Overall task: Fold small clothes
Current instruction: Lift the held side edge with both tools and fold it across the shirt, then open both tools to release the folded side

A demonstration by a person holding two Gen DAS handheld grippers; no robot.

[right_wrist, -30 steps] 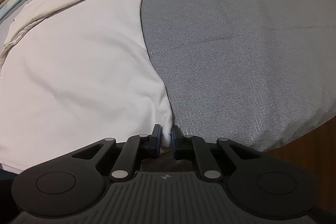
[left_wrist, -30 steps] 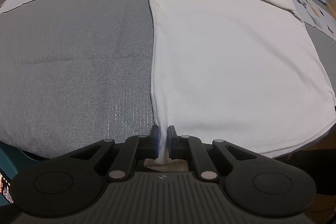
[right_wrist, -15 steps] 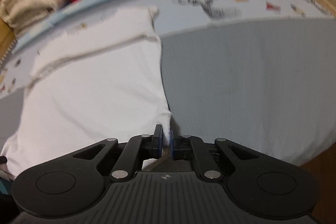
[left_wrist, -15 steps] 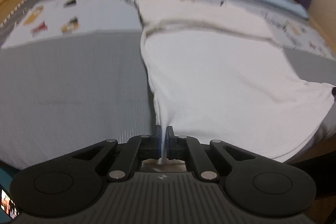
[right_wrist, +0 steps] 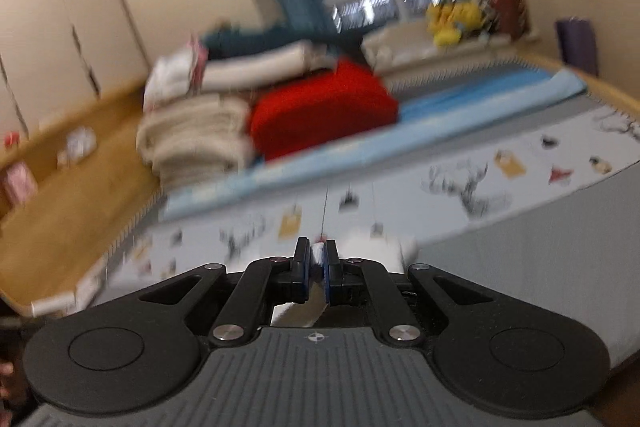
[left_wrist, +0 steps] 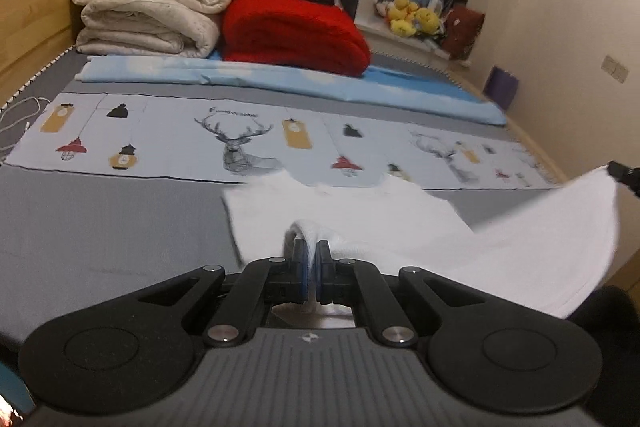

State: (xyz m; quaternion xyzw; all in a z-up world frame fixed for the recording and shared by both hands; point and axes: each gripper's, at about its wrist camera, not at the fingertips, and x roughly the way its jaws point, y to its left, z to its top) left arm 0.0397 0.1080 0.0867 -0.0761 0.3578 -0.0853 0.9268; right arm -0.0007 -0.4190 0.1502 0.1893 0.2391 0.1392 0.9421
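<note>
Both tongs (left_wrist: 311,259) (right_wrist: 317,259) pinch the white garment (left_wrist: 520,251) before stacked blankets (left_wrist: 152,7).

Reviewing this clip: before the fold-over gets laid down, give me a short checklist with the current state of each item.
1. Left claw shut on the white shirt: ok, cloth sits between the pads.
2. Right claw shut on the shirt: ok, white cloth shows between its pads, though the view is blurred.
3. Lifted hem taut between the two claws: not ok, it sags in a curve in the left view.
4. Far part of the shirt lying flat on the bed: ok, it rests there.
5. Landing area free of the red blanket and beige stack: ok, both sit far back.
6. Hem aligned with the far edge: cannot tell.
</note>
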